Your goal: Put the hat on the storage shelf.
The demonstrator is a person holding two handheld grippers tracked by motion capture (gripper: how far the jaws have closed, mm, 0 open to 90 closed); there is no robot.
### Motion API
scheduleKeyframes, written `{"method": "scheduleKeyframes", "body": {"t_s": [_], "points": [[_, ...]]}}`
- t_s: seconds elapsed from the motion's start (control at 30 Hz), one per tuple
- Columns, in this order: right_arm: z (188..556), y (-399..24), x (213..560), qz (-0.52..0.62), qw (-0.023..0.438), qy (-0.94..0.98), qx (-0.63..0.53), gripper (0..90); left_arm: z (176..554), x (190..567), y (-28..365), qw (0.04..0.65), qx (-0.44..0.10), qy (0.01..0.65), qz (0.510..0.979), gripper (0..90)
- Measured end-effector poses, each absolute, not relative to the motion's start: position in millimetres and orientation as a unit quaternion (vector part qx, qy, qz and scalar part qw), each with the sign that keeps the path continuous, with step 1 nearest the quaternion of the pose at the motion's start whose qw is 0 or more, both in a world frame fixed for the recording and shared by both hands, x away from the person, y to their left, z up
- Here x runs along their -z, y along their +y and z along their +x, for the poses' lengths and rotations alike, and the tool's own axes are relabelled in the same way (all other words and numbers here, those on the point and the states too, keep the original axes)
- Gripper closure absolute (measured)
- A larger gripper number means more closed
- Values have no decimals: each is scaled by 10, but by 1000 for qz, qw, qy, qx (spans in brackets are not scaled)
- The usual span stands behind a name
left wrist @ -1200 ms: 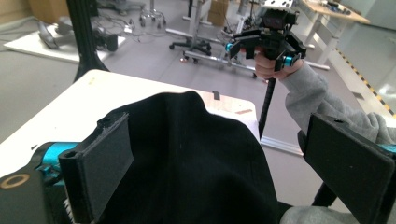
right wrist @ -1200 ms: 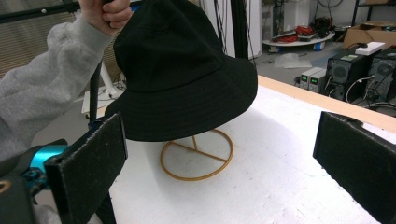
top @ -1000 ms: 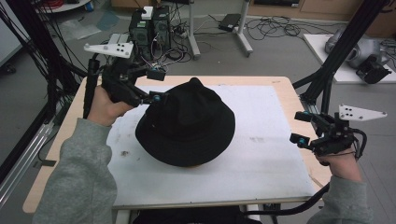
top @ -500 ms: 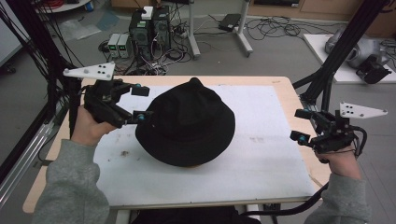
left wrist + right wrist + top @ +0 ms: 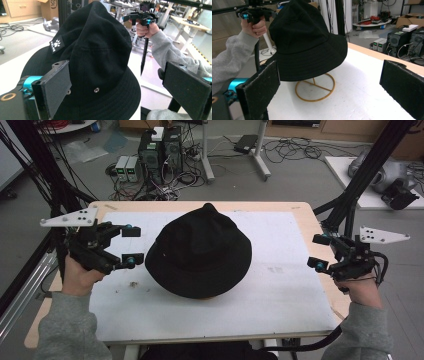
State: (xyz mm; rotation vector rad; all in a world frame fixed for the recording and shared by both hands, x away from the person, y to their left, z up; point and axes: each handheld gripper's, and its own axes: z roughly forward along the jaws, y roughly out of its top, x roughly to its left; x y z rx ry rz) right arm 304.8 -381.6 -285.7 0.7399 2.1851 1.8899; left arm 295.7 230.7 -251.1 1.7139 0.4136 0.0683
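A black bucket hat (image 5: 200, 252) sits on a gold wire stand (image 5: 314, 90) in the middle of the white board (image 5: 290, 285). My left gripper (image 5: 132, 246) is open just off the hat's left brim, not touching it; in the left gripper view the hat (image 5: 95, 57) lies close ahead between the wide pads (image 5: 56, 87). My right gripper (image 5: 317, 251) stands open near the board's right edge, well apart from the hat (image 5: 307, 42). Each gripper view catches the other hand's gripper beyond the hat, the right gripper (image 5: 140, 17) in one and the left gripper (image 5: 254, 12) in the other.
The board lies on a wooden table (image 5: 310, 215). Black frame poles (image 5: 365, 175) rise at both sides of the table. Computers and cables (image 5: 160, 150) stand on the floor behind it. A low white platform with a grey object (image 5: 385, 170) is at the back right.
My left gripper has drawn back to the left, from the hat's upper left brim to just off it. The right gripper and the hat have stayed put.
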Motion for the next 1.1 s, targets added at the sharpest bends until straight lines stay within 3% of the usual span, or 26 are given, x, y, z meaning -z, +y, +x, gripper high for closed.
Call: {"method": "scheduleKeyframes", "body": {"t_s": [0.33, 1.1], "points": [[3067, -3813, 2847, 250, 83, 726, -635, 20, 2831, 2671, 2472, 653, -24, 184, 734, 88], [3056, -3715, 2810, 253, 107, 724, -633, 20, 2601, 2748, 2801, 651, -96, 239, 715, 88]]}}
